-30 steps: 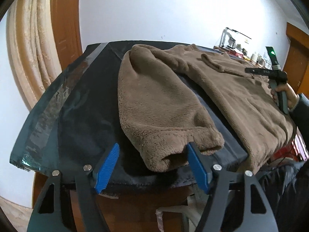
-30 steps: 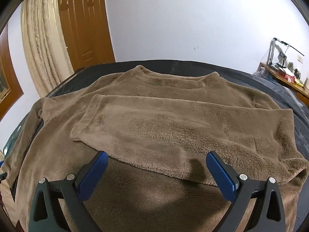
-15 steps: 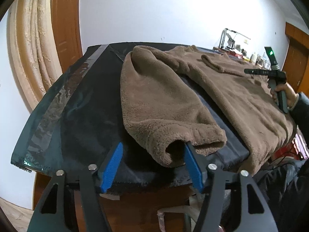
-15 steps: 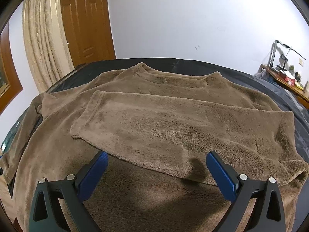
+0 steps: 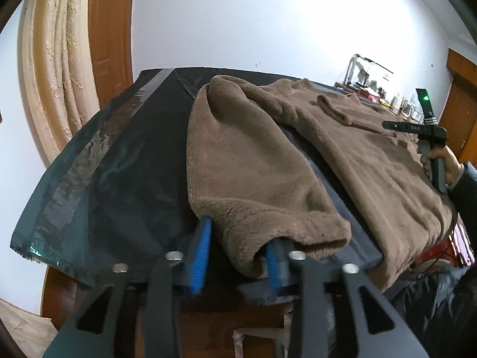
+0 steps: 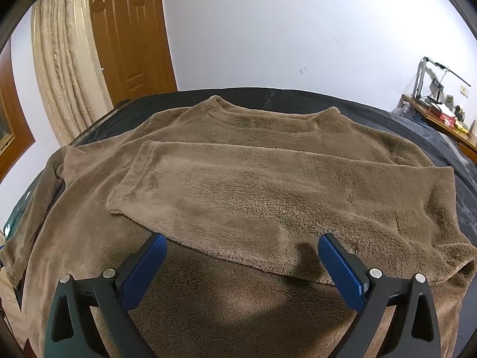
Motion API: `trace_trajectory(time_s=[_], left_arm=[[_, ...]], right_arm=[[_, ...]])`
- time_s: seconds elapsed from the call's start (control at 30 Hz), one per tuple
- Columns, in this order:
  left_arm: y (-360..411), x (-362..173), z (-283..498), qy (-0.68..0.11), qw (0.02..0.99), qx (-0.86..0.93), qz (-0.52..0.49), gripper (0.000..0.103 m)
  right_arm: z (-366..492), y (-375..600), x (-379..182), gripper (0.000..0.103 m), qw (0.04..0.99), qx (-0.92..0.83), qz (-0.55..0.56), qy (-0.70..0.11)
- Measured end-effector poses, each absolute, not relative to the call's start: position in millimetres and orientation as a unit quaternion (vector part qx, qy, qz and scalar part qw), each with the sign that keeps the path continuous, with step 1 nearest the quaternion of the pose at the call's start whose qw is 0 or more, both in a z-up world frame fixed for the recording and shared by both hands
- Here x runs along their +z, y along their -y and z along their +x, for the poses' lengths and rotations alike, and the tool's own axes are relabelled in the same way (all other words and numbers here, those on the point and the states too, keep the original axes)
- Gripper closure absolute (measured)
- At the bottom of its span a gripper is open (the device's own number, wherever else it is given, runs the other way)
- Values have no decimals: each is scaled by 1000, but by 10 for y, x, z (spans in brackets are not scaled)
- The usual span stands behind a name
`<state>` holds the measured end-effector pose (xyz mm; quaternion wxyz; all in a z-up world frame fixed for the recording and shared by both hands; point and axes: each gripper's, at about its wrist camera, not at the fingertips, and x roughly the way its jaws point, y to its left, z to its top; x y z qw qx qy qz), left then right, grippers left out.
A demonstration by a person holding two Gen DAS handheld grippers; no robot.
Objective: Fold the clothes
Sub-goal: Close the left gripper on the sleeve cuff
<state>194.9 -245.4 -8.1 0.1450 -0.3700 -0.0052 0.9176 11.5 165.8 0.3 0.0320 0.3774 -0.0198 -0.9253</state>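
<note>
Lying across the dark table (image 5: 125, 161), one brown fleece sweater (image 6: 238, 179) has its right sleeve (image 6: 268, 197) already folded over the chest; the left sleeve (image 5: 247, 161) runs lengthwise toward six o'clock, its cuff (image 5: 268, 244) between the closing jaws of the left gripper (image 5: 237, 256), the nearer one. Wide open and empty, the right gripper (image 6: 241, 262) hovers over the body. Two grippers, one garment.

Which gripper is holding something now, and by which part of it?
The left gripper is closing on the cuff end of the brown fleece sweater's sleeve; one finger is inside the cuff. The right gripper holds nothing.
</note>
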Motion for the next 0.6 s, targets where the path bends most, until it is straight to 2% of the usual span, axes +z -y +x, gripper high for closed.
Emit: trace_trajectory(time_s=[0.07,0.13,0.37,0.6], left_arm=[[2539,-46,1911,23,125,921,-367,91],[2744,49,1890,51,93,930,-353,94],[3815,570,1916,189,-15,946,-264,97],[4412,888,1532,265,-30,929,-255,97]], right_arm=[[116,-1658,2,0,32,-925,377,19],[116,-1660,0,0,33,-925,377,19],[113,-1648,-3,0,33,-925,379,18],[109,-1638,-6,0,35,-925,379,15]])
